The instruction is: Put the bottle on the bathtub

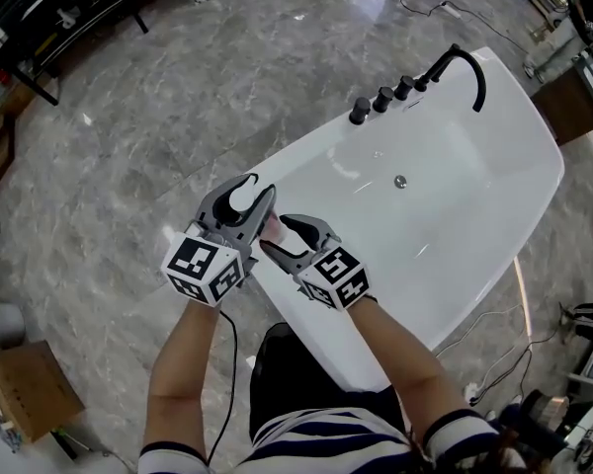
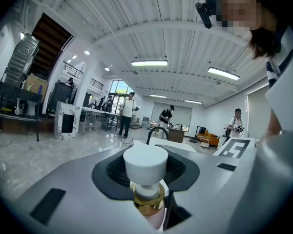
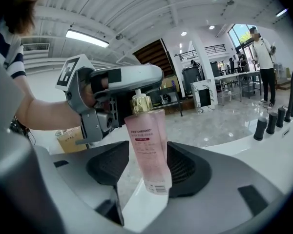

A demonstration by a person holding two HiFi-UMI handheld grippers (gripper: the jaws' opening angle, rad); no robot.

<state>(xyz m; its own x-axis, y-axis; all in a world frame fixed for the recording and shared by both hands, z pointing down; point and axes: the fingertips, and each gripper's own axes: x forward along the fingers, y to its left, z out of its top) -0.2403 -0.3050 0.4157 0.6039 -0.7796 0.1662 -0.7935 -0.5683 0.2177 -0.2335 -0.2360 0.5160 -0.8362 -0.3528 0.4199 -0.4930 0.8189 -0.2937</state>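
Observation:
A pink bottle (image 3: 146, 145) with a gold collar and a white cap (image 2: 145, 162) stands upright over the near-left rim of the white bathtub (image 1: 494, 265). Its base is at the rim surface. My left gripper (image 1: 239, 203) comes from above and is shut on the cap (image 1: 242, 197). The right gripper (image 1: 282, 233) reaches in from the side. In the right gripper view its jaws press on the bottle's body, low down, and the left gripper (image 3: 122, 82) covers the cap. Most of the bottle is hidden in the head view.
A black faucet (image 1: 465, 62) and black knobs (image 1: 381, 99) sit at the tub's far end. Grey marble floor surrounds the tub. A cardboard box (image 1: 25, 388) lies at the lower left, cables (image 1: 494, 363) at the right. Several people stand far off.

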